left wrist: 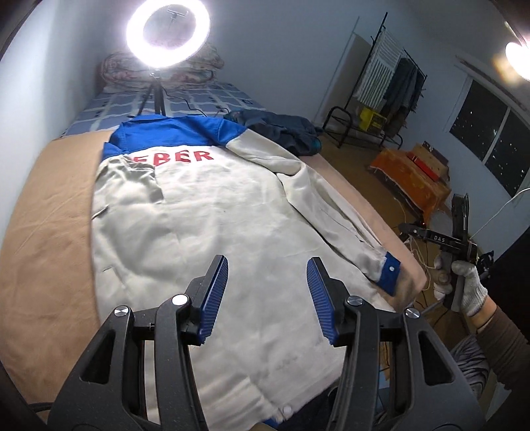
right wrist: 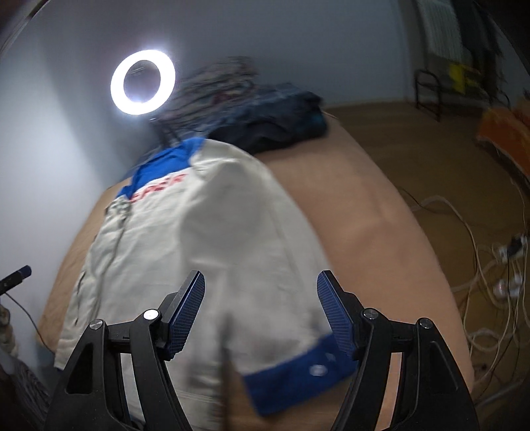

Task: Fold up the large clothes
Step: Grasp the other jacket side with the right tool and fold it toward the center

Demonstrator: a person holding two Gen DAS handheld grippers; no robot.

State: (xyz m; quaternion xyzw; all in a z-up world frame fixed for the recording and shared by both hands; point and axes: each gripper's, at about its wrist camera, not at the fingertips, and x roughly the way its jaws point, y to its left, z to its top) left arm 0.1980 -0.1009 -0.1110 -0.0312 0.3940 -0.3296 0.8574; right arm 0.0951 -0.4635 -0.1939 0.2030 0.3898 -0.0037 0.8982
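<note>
A white jacket [left wrist: 212, 212] with a blue yoke and red letters lies back-up on a tan bed cover [left wrist: 49, 212]. Its left sleeve is folded over the back; its right sleeve [left wrist: 331, 205] runs down the right side to a blue cuff [left wrist: 391, 272]. My left gripper [left wrist: 267, 275] is open and empty above the jacket's lower back. My right gripper [right wrist: 261, 291] is open and empty, hovering over the right sleeve just above the blue cuff [right wrist: 298, 374]. In the left wrist view the right gripper [left wrist: 453, 242] shows in a gloved hand beyond the bed's right edge.
A ring light on a tripod [left wrist: 167, 30] stands at the head of the bed. A dark blue garment [left wrist: 281, 129] lies beside the jacket's collar. Cables and a power strip [right wrist: 506, 262] lie on the floor to the right. A clothes rack [left wrist: 384, 86] stands by the wall.
</note>
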